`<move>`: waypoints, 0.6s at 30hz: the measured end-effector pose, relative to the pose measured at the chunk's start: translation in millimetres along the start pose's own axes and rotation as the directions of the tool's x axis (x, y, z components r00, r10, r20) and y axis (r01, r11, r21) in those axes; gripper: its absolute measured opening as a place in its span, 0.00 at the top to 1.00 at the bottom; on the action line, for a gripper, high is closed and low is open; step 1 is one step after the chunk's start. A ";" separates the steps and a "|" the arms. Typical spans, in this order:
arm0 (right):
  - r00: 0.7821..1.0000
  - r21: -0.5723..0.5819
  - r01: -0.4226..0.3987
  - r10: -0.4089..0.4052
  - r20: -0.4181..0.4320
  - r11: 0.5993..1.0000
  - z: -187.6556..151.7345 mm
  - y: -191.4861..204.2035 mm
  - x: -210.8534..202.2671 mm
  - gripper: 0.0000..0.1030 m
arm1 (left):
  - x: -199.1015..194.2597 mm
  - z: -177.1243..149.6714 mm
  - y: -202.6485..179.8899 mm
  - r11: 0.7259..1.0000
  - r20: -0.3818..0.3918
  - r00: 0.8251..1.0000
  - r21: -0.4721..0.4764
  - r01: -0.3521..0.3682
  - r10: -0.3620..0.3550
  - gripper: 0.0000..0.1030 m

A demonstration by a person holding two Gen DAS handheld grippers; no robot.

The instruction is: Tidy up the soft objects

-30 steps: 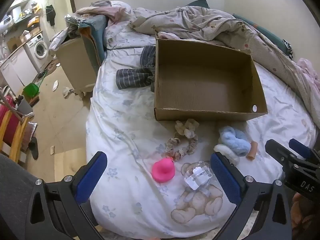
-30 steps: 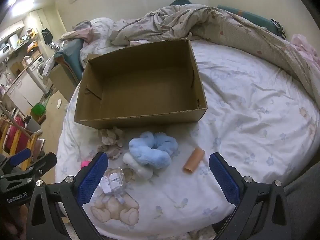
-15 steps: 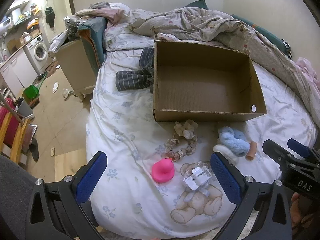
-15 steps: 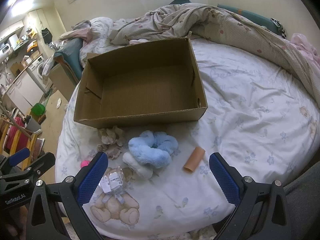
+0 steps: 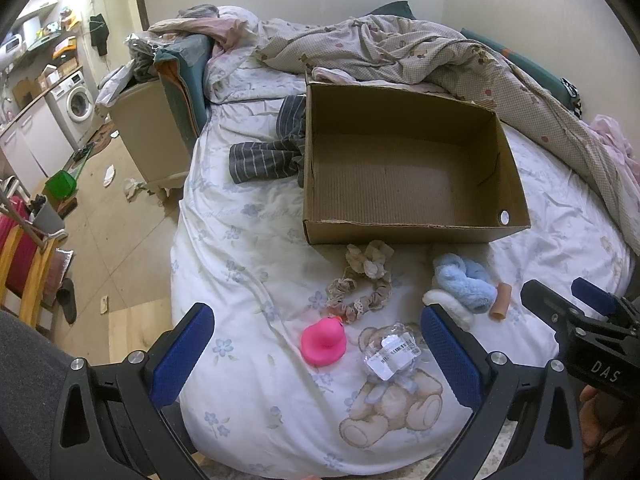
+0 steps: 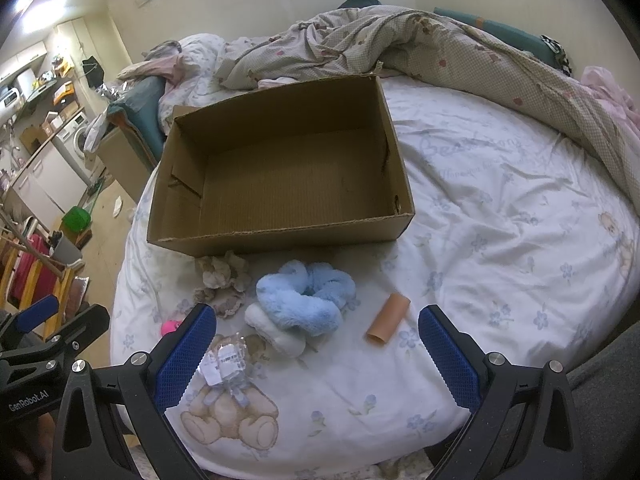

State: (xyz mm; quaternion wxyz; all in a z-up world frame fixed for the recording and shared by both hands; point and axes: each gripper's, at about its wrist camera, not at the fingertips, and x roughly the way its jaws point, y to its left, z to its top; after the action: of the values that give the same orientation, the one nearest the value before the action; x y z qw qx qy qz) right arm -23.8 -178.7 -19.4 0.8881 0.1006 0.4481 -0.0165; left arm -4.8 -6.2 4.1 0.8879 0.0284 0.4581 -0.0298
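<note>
An empty cardboard box lies open on the bed. In front of it lie beige lace scrunchies, a fluffy blue scrunchie on a white one, a pink rubber duck, a clear packet with a label and a tan tube. My left gripper is open and empty above the duck. My right gripper is open and empty above the fluffy scrunchies.
A rumpled duvet covers the bed's far side. Striped grey clothing lies left of the box. The bed's left edge drops to a cluttered floor with a bedside cabinet.
Both grippers have drifted slightly; the views shifted a little. Both stay open and nothing on the bed has moved.
</note>
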 end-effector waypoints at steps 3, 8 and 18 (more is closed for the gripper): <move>1.000 -0.001 0.002 -0.002 -0.001 1.000 -0.8 0.6 0.9 0.00 | 1.2 1.2 -0.3 1.000 -0.008 1.000 -0.004 0.001 -0.001 0.00; 1.000 0.001 0.002 -0.002 -0.005 1.000 -1.4 0.9 1.5 0.00 | 3.6 1.2 -0.6 1.000 -0.018 1.000 -0.001 -0.003 0.003 0.00; 1.000 0.005 -0.009 0.009 -0.010 1.000 -2.1 0.6 3.1 0.00 | 3.8 0.5 1.1 1.000 -0.014 1.000 -0.003 -0.011 0.011 0.00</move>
State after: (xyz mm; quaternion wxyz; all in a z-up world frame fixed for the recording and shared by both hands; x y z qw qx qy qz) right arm -23.5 -177.4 -23.0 0.8858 0.1050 0.4519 -0.0133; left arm -2.1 -5.3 1.3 0.8848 0.0297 0.4643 -0.0241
